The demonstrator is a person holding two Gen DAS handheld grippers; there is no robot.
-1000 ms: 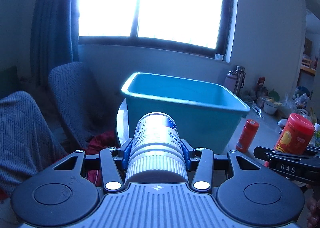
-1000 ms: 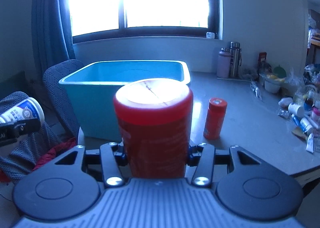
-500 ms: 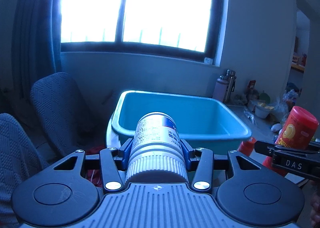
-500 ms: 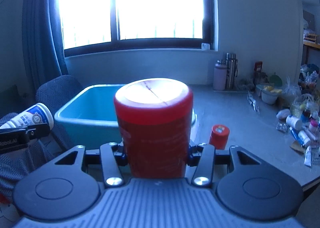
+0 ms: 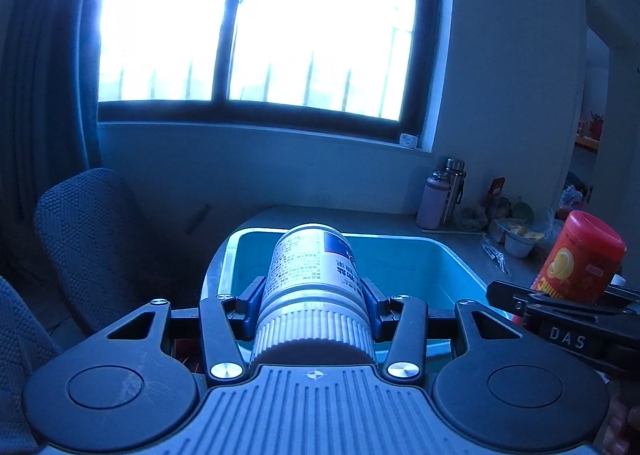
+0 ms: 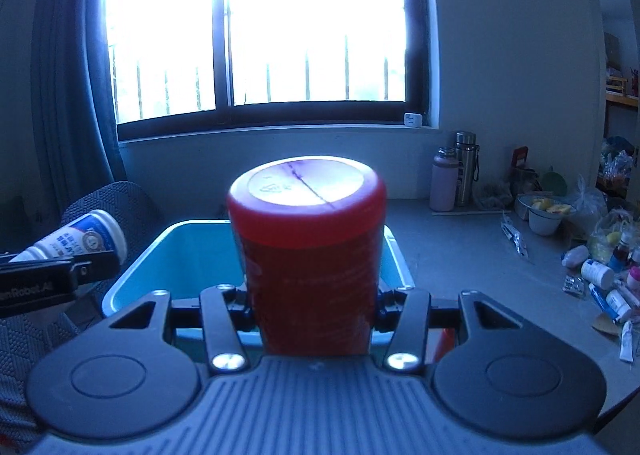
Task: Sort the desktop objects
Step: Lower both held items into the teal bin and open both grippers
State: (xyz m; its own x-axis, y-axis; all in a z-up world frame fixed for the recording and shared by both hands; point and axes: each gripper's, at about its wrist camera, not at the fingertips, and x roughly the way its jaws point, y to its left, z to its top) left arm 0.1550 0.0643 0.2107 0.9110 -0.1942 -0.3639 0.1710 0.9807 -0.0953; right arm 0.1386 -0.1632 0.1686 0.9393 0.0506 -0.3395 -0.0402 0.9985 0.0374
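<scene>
We see a grey counter point(image 6: 472, 255) running under the window. On it sits a teal bin point(image 6: 128, 279) near the left edge. At the back wall stand a pink bottle point(image 6: 444, 185) and a steel flask point(image 6: 467, 167) side by side. To the right lie a white bowl point(image 6: 544, 215), plastic bags, small white bottles point(image 6: 598, 273) and tubes.

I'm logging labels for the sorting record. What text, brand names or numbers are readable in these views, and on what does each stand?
"DAS": on the right hand-held gripper, seen from the left wrist.
"nRobot.AI", start cut off: on the left hand-held gripper, seen from the right wrist.
White bottle: dense print, too small to read.
Red canister: yellow lettering, not legible.
Table items: too small.
</scene>
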